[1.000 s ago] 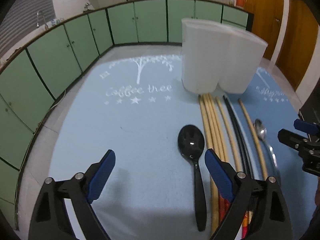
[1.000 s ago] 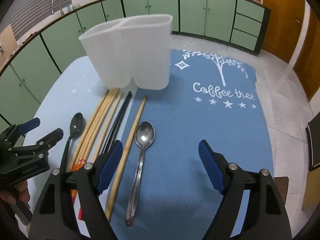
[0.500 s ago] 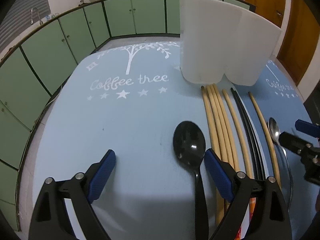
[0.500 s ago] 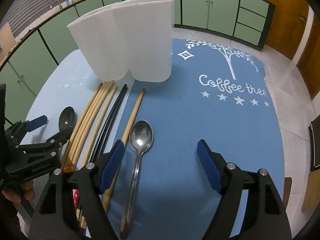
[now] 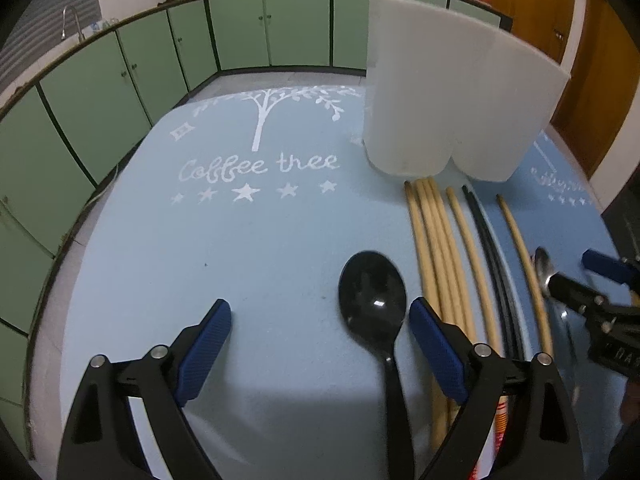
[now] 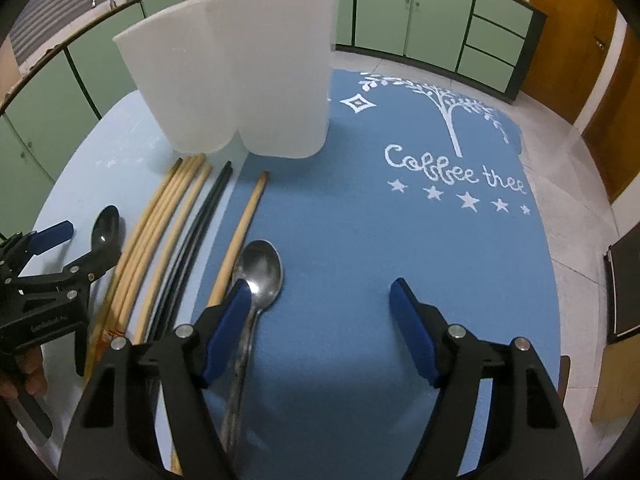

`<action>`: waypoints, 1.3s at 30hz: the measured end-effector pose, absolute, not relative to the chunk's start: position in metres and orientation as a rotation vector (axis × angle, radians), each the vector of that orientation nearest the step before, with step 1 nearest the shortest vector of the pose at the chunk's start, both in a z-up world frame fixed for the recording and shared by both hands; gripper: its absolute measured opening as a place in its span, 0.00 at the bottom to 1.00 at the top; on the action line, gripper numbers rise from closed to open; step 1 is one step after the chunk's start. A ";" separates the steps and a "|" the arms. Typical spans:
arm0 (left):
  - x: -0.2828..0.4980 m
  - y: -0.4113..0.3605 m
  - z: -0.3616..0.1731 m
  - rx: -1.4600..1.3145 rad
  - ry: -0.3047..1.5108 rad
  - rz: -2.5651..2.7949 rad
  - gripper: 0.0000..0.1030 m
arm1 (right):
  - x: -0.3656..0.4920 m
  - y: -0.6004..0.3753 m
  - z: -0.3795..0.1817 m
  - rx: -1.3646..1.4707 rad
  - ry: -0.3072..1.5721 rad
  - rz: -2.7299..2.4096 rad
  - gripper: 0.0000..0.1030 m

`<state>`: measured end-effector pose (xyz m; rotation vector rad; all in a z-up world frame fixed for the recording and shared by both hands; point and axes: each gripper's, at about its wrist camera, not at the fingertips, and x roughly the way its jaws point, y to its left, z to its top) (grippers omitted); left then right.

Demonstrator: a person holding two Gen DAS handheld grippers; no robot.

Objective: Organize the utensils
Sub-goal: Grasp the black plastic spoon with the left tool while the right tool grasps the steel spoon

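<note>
In the left wrist view, the left claw (image 5: 320, 336) is seen with its blue pads apart and nothing pressed between them, low over the blue mat (image 5: 248, 248) on the bench. The black spoon (image 5: 374, 304) lies between the pads, close to the right one; its handle is cut off at the bottom edge. To its right lie the wooden chopsticks (image 5: 432, 248) and the black chopsticks (image 5: 492, 256), whose near ends are hidden behind the claw's right finger. The metal spoon (image 5: 546, 268) is largely covered by the right claw at the right edge and is hard to make out. The white holder (image 5: 448, 100) stands at the far ends of the chopsticks. Compared with a second ago, the holder and the mat's lettering appear larger and nearer.

In the right wrist view, the right claw (image 6: 320, 312) is held apart, its pads having just been closing, with the metal spoon's bowl (image 6: 260, 268) just inside the left pad, which covers part of it. Whether pad and spoon touch cannot be told. The left claw (image 6: 80, 248) straddles the black spoon (image 6: 106, 226).
</note>
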<state>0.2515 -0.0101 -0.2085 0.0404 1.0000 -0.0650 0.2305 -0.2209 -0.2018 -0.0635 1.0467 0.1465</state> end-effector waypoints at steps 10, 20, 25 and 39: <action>0.254 -0.015 -0.213 0.064 1.005 -0.062 0.87 | 0.223 -0.213 -0.209 -0.135 1.065 0.128 0.68; 0.251 -0.012 -0.213 0.049 1.001 -0.070 0.87 | 0.224 -0.227 -0.203 -0.035 1.065 0.140 0.68; 0.256 -0.013 -0.210 0.036 0.998 -0.070 0.87 | 0.233 -0.214 -0.203 -0.045 1.075 0.143 0.67; 0.267 -0.014 -0.215 0.046 1.014 -0.049 0.87 | 0.240 -0.213 -0.208 -0.041 1.085 0.113 0.65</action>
